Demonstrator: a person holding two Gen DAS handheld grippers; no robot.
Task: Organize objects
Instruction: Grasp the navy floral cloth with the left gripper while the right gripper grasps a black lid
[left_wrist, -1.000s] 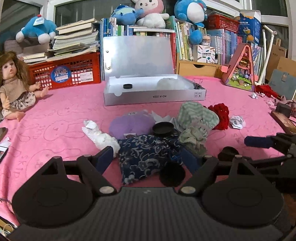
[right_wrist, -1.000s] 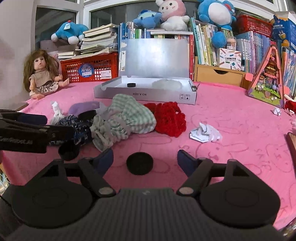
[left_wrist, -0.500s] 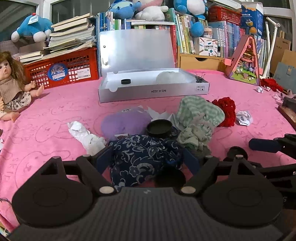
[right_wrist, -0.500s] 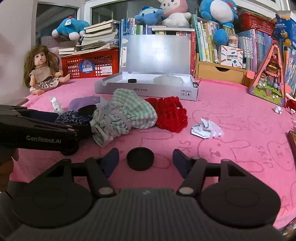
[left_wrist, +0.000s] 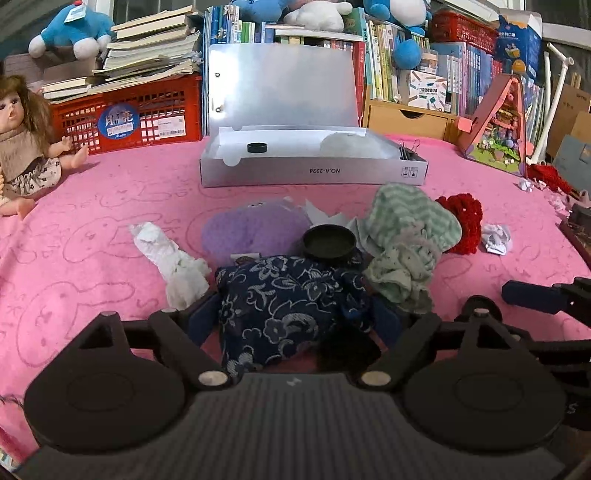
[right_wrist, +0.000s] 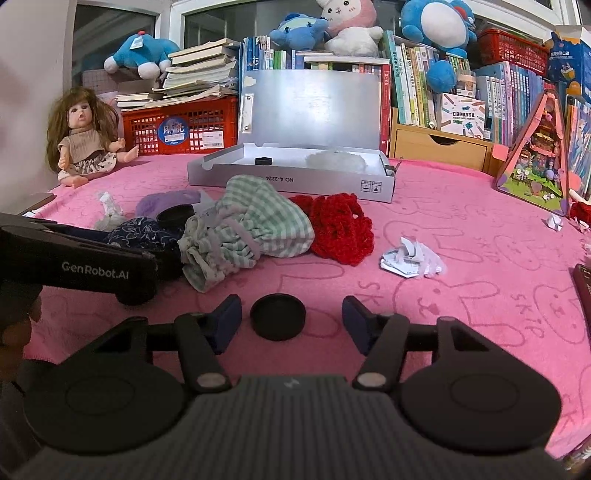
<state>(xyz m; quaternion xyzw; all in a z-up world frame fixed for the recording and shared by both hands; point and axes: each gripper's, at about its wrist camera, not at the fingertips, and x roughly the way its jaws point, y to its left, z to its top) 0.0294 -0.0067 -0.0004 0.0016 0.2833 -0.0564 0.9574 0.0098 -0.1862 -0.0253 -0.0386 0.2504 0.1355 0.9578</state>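
the right hand-held gripper (right_wrist: 291, 325) is straddling a small black round cap (right_wrist: 277, 320) that is lying flat on the pink surface (right_wrist: 461, 258). its jaws have just been closing, and the cap is sitting between them, nearer the left fingertip than the right, with pink showing on both sides, so the pads are not yet pressing on it. the cap is round and has no long axis, so the closing line is mattering less than centring; a slight shift towards the cap's left looks likely to even the gaps.

taking the open grey box (right_wrist: 291, 177) as the landmark: the cap is lying well in front of the box, closer to the camera than the green checked cloth bundle (right_wrist: 255, 229) and the red knitted piece (right_wrist: 340, 232), which are sitting just in front of the box wall. another black cap (right_wrist: 263, 161) is already resting inside the box, suggesting where this one is going.

the left hand-held gripper (left_wrist: 293, 317) is standing wide around a navy floral cloth pouch (left_wrist: 284, 302), further from the box than the purple soft item (left_wrist: 255, 229); whether its pads are pressing the cloth i cannot tell. the right hand is nearer the cap.
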